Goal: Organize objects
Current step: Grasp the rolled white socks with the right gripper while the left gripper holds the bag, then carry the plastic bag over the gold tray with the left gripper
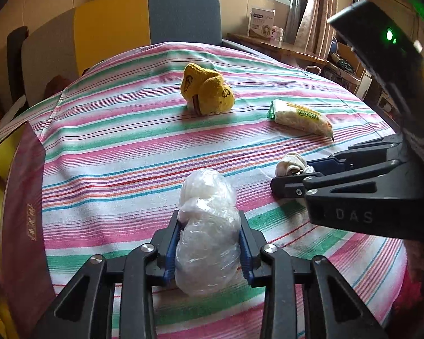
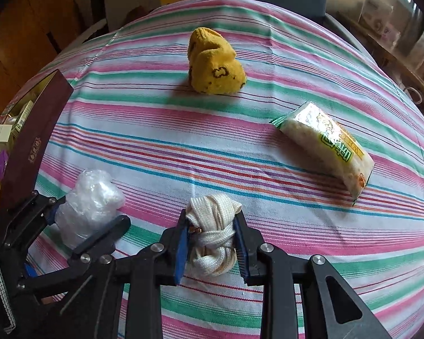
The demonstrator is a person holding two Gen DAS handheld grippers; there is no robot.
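- Gripping is the step in hand: the left gripper point(image 1: 209, 250) has its blue pads pressed on both sides of a crumpled clear plastic bag point(image 1: 207, 231), which stands on the striped tablecloth point(image 1: 127, 147) and rises past the fingertips.
- Beside it, the right gripper point(image 2: 212, 250) is clamped narrow on a knotted bundle of cream cord point(image 2: 213, 233); the bundle fills the gap between the fingers and bulges out ahead of them, and appears to rest on the cloth.
- Left of the left fingers, near the table's edge, stands a dark red box point(image 2: 34, 144) with small cartons showing inside; I judge it the likely destination.
- Further ahead of the right fingers and off to their right lies a wrapped snack packet point(image 2: 328, 147), untouched.
- Farthest, straight beyond both sets of fingers, sits a balled yellow sock point(image 2: 214, 62), also untouched.
- Next move, as I judge it: lift both loads clear of the cloth and carry them left to the box, keeping the grip gentle on the soft bag, which could slip or squash.
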